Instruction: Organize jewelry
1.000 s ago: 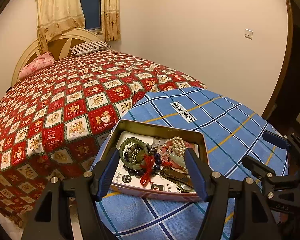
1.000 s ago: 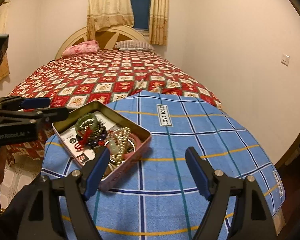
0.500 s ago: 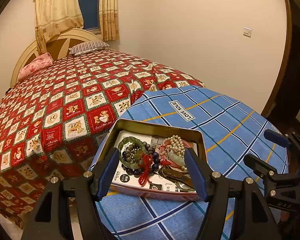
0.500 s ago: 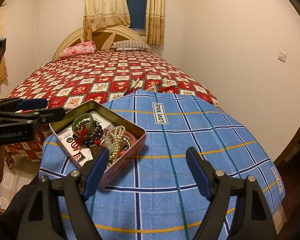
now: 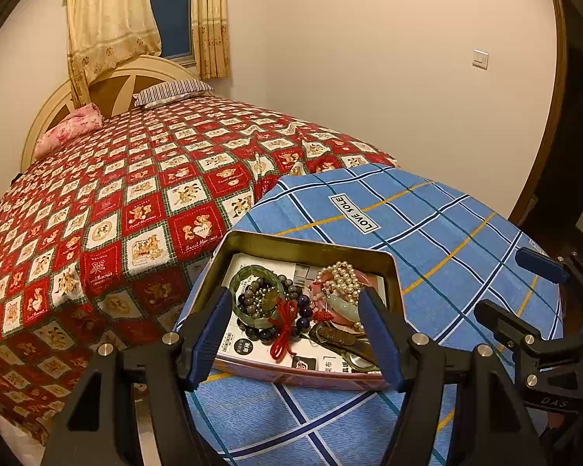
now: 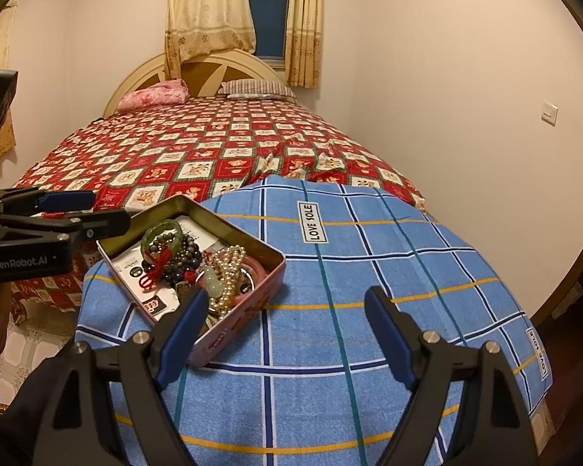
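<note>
An open pink tin [image 5: 311,241] [image 6: 248,303] holds a heap of jewelry on a blue plaid cloth. In it lie a green bangle [image 5: 248,275] [image 6: 155,231], dark bead bracelets [image 5: 260,332], a red knotted tassel [image 5: 283,330] [image 6: 155,268], a pearl strand [image 5: 342,273] [image 6: 229,268] and a pale jade pendant [image 5: 342,305]. My left gripper [image 5: 295,334] is open and empty, held just above the tin's near side. My right gripper [image 6: 283,330] is open and empty, over the cloth right of the tin.
The blue plaid cloth [image 6: 369,272] covers a small round table that drops off at every side. A bed with a red patchwork quilt [image 5: 116,202] stands behind and left. A cream wall [image 6: 466,116] runs along the right. Tiled floor [image 6: 23,345] lies lower left.
Both grippers have drawn slightly back and up from the table; the tin sits a little lower in each view. Both stay open and empty. The jewelry has not moved.
</note>
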`<action>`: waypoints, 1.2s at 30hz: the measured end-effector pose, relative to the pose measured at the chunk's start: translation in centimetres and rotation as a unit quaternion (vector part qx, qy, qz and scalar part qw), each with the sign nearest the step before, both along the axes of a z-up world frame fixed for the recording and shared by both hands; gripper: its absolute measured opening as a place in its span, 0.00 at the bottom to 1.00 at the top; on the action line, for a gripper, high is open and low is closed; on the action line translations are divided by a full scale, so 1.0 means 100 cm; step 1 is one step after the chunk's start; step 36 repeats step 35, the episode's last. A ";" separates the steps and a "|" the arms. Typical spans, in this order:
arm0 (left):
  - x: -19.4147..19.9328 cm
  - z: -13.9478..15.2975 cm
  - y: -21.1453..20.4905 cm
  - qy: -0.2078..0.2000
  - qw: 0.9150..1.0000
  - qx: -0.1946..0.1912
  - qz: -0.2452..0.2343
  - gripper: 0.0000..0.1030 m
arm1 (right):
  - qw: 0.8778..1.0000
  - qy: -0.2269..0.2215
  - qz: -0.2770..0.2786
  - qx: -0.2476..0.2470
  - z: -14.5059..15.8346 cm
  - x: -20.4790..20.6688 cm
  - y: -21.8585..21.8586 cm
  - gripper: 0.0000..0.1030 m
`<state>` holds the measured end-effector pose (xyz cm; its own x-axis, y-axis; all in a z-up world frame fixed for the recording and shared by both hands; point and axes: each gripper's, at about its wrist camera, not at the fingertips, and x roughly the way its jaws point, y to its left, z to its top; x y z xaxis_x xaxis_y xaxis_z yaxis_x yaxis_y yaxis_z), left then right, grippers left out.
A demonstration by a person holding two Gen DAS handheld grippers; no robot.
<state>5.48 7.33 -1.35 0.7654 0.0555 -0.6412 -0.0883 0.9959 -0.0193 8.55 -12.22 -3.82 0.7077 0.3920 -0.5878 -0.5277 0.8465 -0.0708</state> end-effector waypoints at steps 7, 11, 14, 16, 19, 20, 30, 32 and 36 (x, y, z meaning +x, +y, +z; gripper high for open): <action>-0.001 -0.001 0.001 0.002 1.000 0.000 -0.001 0.66 | 1.000 -0.004 -0.001 -0.001 0.000 0.002 0.000 0.85; -0.001 0.000 0.002 0.001 1.000 -0.002 -0.001 0.66 | 1.000 -0.004 -0.002 0.000 0.000 0.002 0.000 0.85; 0.000 0.000 0.003 0.002 1.000 -0.003 0.001 0.66 | 1.000 -0.005 -0.003 0.001 0.000 0.004 -0.001 0.85; 0.000 -0.001 0.002 0.004 1.000 -0.001 0.001 0.66 | 1.000 -0.005 -0.003 0.001 0.000 0.004 -0.001 0.85; 0.001 -0.003 0.001 0.007 1.000 0.006 0.005 0.66 | 1.000 -0.006 -0.003 0.001 0.000 0.004 -0.001 0.85; 0.002 -0.004 0.001 0.008 1.000 0.009 0.008 0.66 | 1.000 -0.006 -0.003 0.001 0.000 0.004 -0.001 0.85; 0.000 -0.005 0.002 0.001 1.000 0.019 0.015 0.68 | 1.000 -0.005 -0.003 -0.002 -0.001 0.003 -0.002 0.86; -0.001 -0.005 0.002 -0.001 1.000 0.021 0.014 0.68 | 1.000 -0.004 -0.003 -0.002 -0.002 0.004 -0.002 0.86; 0.000 -0.005 0.000 -0.001 1.000 0.024 0.010 0.68 | 1.000 -0.004 -0.006 -0.001 -0.004 0.003 -0.003 0.86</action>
